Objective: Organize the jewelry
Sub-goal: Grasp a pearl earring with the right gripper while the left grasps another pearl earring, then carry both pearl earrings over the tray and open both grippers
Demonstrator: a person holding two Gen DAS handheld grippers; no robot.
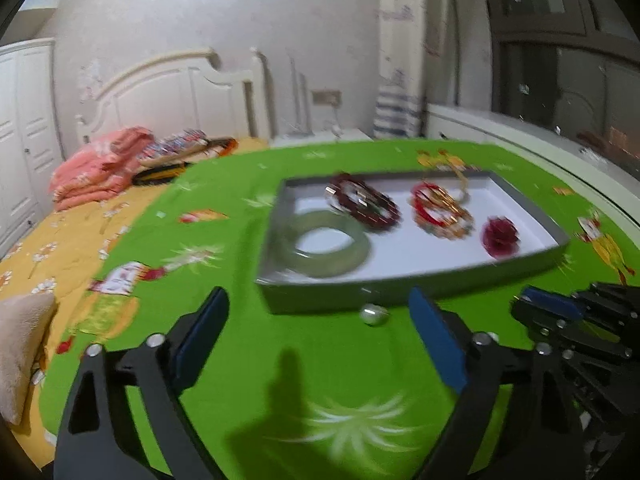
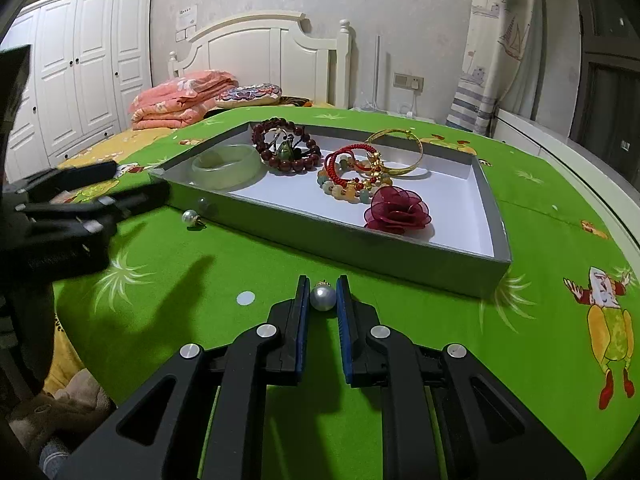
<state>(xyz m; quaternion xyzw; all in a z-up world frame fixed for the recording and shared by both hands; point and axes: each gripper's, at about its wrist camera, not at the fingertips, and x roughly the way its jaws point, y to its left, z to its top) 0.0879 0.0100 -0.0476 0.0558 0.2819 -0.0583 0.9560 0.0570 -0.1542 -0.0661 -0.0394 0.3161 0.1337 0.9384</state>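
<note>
Left wrist view: low over the green tablecloth [image 1: 328, 360], facing the grey tray [image 1: 400, 292] from its near left (blurred). Right wrist view: equally low, nearer the tray's right end. Shared: tray, jade bangle [image 2: 226, 166], white headboard [image 2: 264, 46].

Left wrist view is motion-blurred: tray [image 1: 420, 284] jewelry smears, and the gold bangle [image 1: 464, 186] is barely legible.

The right tool [image 2: 323, 298] pinches a pearl earring [image 2: 323, 298] on the green cloth [image 2: 540, 240] before the tray [image 2: 490, 200].
</note>
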